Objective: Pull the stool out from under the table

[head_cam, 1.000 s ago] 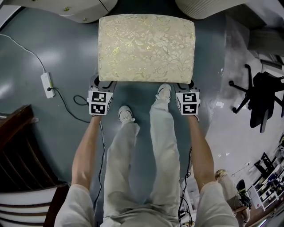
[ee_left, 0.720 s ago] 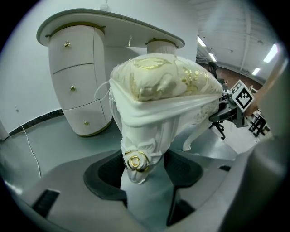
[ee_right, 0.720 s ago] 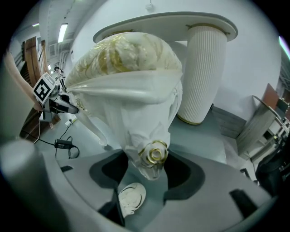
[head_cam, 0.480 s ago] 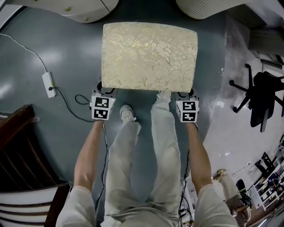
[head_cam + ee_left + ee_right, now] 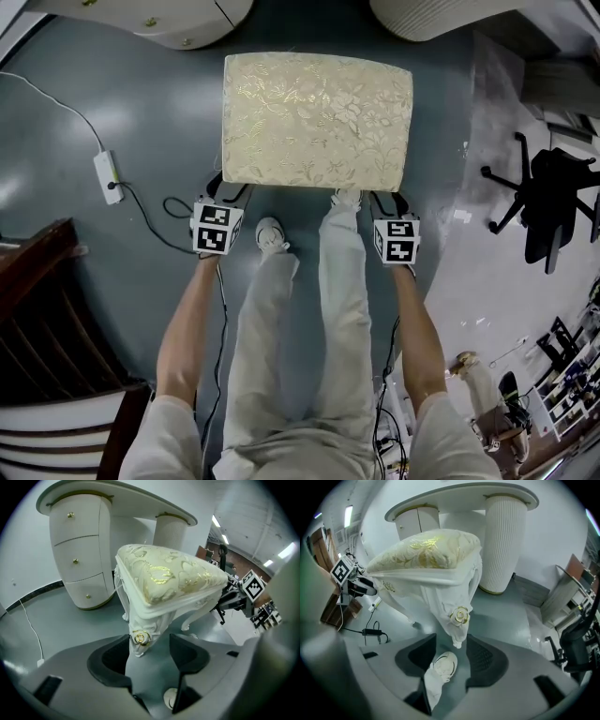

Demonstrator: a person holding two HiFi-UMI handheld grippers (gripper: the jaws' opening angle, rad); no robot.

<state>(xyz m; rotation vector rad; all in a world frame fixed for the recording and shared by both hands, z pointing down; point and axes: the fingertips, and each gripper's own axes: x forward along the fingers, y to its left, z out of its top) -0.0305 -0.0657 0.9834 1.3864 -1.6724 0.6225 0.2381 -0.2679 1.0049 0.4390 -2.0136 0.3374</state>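
The stool [image 5: 317, 120] has a cream and gold floral cushion and white carved legs, and it stands on the grey floor in front of the person's feet. My left gripper [image 5: 228, 187] is at its near left corner. There the gold-rose leg [image 5: 139, 638] sits between the jaws, against the left pad [image 5: 112, 660], with a gap to the right pad. My right gripper [image 5: 389, 199] is at the near right corner. Its jaws have just been closing around the tip of the rose leg [image 5: 458, 620], with gaps on both sides.
A white dressing table [image 5: 141, 14] stands just beyond the stool, with a drawer pedestal [image 5: 82, 555] and a fluted column [image 5: 504, 541]. A power strip [image 5: 109, 176] and its cable lie at the left. Dark wooden furniture [image 5: 47, 309] and a black office chair [image 5: 548, 202] flank the floor. White shoes [image 5: 270, 234] stand between the grippers.
The stool has come nearer to the person, away from the table. Both grippers moved back with it and stay at its near corners.
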